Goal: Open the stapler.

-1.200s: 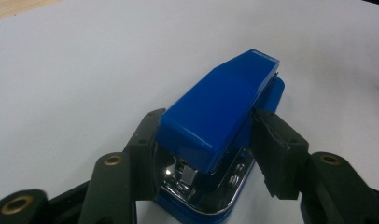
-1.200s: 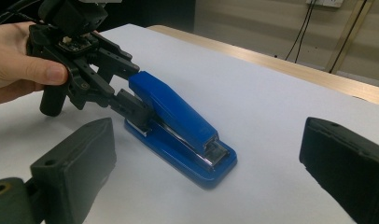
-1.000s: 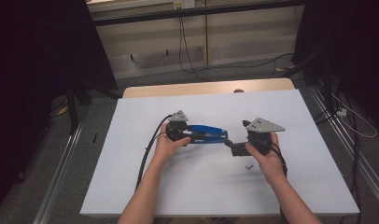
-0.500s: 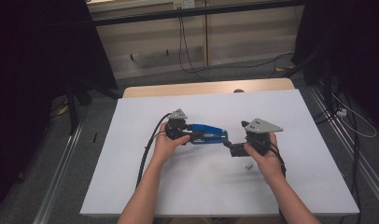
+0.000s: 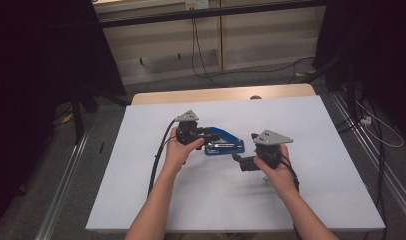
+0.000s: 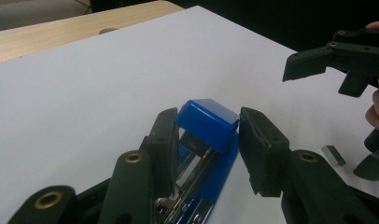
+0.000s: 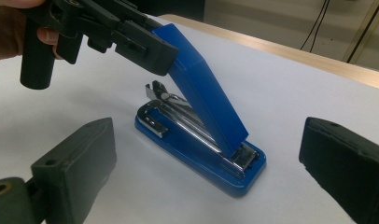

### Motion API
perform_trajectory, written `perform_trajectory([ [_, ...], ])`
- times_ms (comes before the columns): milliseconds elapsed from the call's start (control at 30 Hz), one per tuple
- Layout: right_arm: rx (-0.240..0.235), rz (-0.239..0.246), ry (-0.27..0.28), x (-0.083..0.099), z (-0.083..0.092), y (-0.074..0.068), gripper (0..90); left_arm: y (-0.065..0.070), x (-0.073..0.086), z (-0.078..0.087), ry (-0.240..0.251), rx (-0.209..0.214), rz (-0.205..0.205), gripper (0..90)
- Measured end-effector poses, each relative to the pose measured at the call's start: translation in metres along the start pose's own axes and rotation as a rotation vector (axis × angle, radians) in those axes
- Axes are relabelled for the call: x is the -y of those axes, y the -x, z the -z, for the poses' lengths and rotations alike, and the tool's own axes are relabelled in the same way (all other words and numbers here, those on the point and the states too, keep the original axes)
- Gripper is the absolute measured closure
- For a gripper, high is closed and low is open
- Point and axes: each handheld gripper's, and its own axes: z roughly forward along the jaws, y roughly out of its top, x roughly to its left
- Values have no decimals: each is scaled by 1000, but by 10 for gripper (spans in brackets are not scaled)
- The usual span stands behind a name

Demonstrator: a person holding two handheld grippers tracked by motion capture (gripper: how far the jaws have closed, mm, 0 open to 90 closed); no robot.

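— What are you working on?

— A tabletop [image 5: 311, 200] under one white sheet, its wooden edge bare at the far side. Behind it are pale panels, dark curtains and cables across the floor.

— How many things on it?

— One blue stapler [image 7: 201, 135], mid-sheet, base flat, lid tilted up. One small metal piece [image 6: 333, 155] lies near my right hand.

— And your grippers?

— Two. My left gripper [image 6: 204, 140] has just been closing its jaws, and they pinch the raised lid's end. My right gripper [image 7: 206, 186] stands wide open, holding nothing, the stapler just ahead.
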Motion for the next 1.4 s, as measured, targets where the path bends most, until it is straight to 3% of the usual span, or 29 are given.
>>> perform_trajectory([
  [167, -7, -38, 20, -1, -8, -7, 28, 1, -1, -1, 3, -4, 11, 588],
  [300, -4, -67, 4, 0, -16, -9, 115, 2, -3, -1, 3, -6, 6, 589],
  [467, -8, -85, -32, 1, -25, -13, 387, 3, -5, -1, -10, -8, 7, 593],
  [633, -11, -95, -46, 0, -32, -19, 743, 4, -5, -1, -11, -10, 11, 593],
  [733, -19, -98, -54, -1, -38, -22, 886, 4, -6, -1, -17, -16, 8, 592],
  [933, -21, -117, -74, -2, -51, -24, 900, 5, -6, 0, -17, -13, 10, 595],
  [1100, -18, -124, -66, -4, -61, -28, 900, 5, -7, 0, -4, -12, 17, 601],
  [1267, -10, -165, -44, -10, -69, -29, 900, 6, -7, 0, -7, -16, 23, 601],
  [1400, 9, -147, -52, -13, -76, -30, 900, 6, -7, 0, -1, -19, 27, 600],
])
